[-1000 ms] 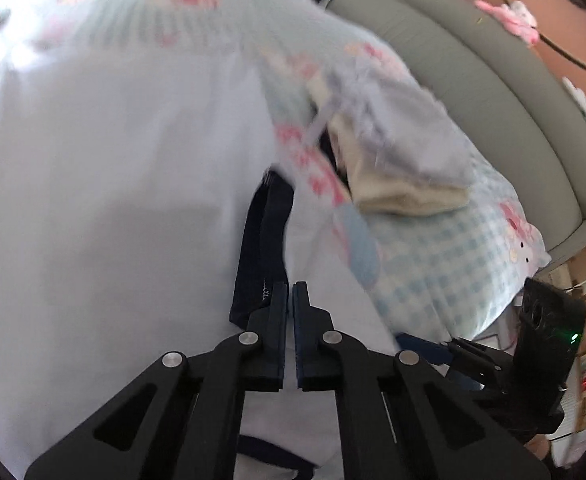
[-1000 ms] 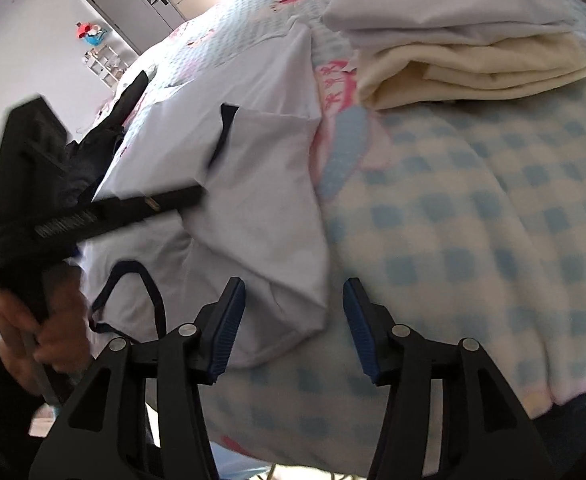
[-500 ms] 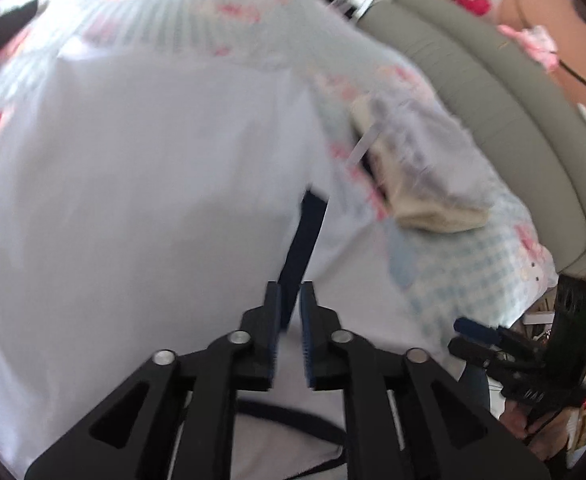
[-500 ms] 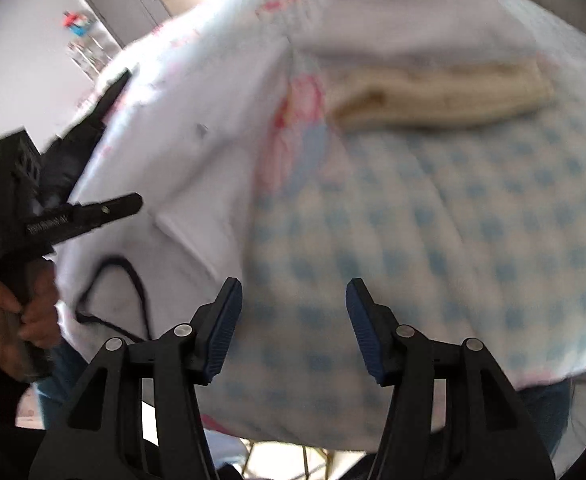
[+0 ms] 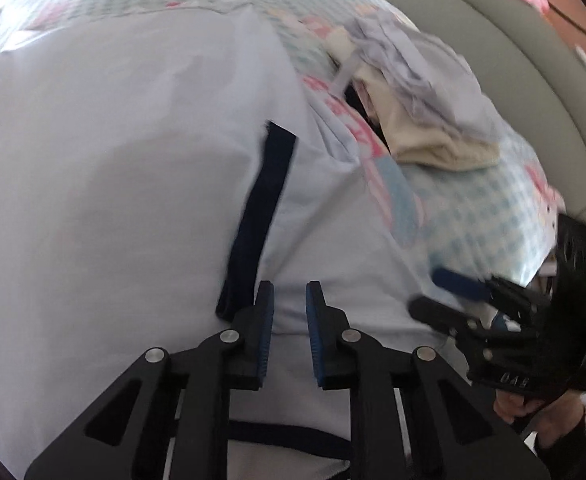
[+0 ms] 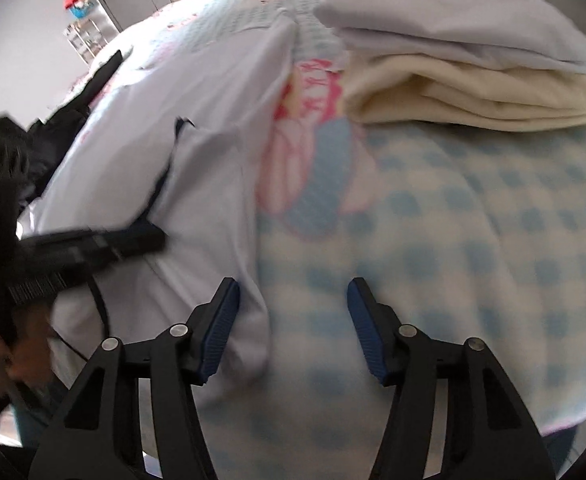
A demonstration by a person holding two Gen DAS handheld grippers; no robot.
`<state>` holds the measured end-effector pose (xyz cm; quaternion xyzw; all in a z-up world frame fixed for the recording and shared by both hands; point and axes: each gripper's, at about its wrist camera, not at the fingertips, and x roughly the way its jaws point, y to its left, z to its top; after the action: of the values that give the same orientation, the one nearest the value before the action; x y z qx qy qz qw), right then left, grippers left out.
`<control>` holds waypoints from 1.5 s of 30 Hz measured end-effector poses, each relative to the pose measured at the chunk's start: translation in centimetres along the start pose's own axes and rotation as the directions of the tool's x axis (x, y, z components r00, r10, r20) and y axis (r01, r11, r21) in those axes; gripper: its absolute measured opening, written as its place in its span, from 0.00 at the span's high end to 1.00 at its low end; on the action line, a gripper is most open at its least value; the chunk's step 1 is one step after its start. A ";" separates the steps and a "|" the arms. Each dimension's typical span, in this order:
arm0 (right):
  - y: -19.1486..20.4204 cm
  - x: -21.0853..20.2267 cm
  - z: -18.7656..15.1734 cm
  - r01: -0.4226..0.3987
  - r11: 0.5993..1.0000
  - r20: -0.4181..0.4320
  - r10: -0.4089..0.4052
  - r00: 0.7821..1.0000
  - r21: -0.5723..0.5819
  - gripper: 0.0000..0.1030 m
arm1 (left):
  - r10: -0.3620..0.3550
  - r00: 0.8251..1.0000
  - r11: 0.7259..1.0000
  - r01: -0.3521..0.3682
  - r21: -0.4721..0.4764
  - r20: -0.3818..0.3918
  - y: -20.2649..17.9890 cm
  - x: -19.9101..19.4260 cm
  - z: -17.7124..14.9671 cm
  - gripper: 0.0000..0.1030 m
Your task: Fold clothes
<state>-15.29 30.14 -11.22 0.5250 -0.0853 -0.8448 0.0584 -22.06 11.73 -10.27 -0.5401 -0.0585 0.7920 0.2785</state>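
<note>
The step in hand appears to be a side fold of the pale blue shirt (image 5: 125,160), with the sleeve just turned in over the body and both tools now clear of the cloth. All places below are given relative to this shirt, which lies spread on the blue-checked blanket (image 6: 473,240).

Nearest, at the shirt's near edge, the left gripper (image 5: 289,308) points steeply down over the fabric. Its jaws stand a narrow gap apart after opening from shut and then easing back a little; only bare cloth shows in the gap and the pads press on nothing. The navy sleeve band (image 5: 261,216) lies just beyond its fingertips, flat on the shirt's body.

At the shirt's right edge, the right gripper (image 6: 293,312) also points steeply down. Its jaws stand about half open, having widened and then narrowed slightly. The folded edge of the shirt lies just beside the left finger (image 6: 223,320); whether it touches cannot be told. Nothing is held.

The navy neck trim (image 5: 289,438) shows at the near edge, below the left gripper.

The next move probably calls for both grippers to take the shirt's near corners and carry them across toward the far hem.

Beyond the shirt's right edge sits a stack of folded clothes (image 6: 473,88), cream under white, well apart from it.
</note>
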 end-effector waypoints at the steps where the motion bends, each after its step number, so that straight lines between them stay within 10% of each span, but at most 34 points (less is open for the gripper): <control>1: -0.1 -0.6 -0.3 0.014 1.000 0.003 -0.014 1.000 0.000 0.45 | 0.009 1.000 1.000 -0.009 0.013 0.015 -0.5 -0.6 0.1 0.82; 6: -0.3 -2.4 -0.1 -0.044 0.997 0.068 0.040 0.997 0.067 0.43 | -0.022 0.999 0.997 0.021 0.070 0.024 -3.3 -0.4 0.3 0.60; 9: 0.5 -0.4 -0.2 0.031 0.999 -0.011 -0.030 0.999 0.029 0.44 | 0.116 0.992 0.989 -0.110 0.095 -0.052 -3.0 1.4 -0.3 0.67; 16: 1.9 -3.5 2.2 0.062 0.997 0.054 -0.060 0.997 -0.035 0.42 | 0.153 0.982 0.977 -0.167 0.130 0.113 -1.7 -6.2 -3.0 0.66; 24: 9.2 1.7 1.8 -0.114 0.987 -0.050 0.109 0.993 -0.116 0.36 | 0.156 0.987 0.975 -0.146 -0.166 0.045 8.2 -7.8 -6.7 0.66; 30: 11.3 3.1 0.6 -0.013 0.984 -0.077 -0.001 0.997 -0.178 0.36 | 0.097 0.990 0.975 -0.073 -0.209 0.106 10.7 -11.6 -11.5 0.66; 39: 20.8 2.5 3.4 -0.127 0.916 -0.085 0.102 0.991 -0.380 0.37 | 0.234 0.903 0.830 0.009 -0.557 0.362 20.8 -19.5 -15.6 0.66; 45: 28.2 5.6 5.0 -0.246 0.881 -0.160 0.197 0.967 -0.403 0.37 | 0.106 0.903 0.764 0.194 -0.616 0.416 26.7 -17.9 -13.5 0.51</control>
<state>-22.03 1.95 -8.15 0.5344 0.0422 -0.7995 0.2710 -15.50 -22.46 -11.58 -0.4140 -0.3990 0.8147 0.0755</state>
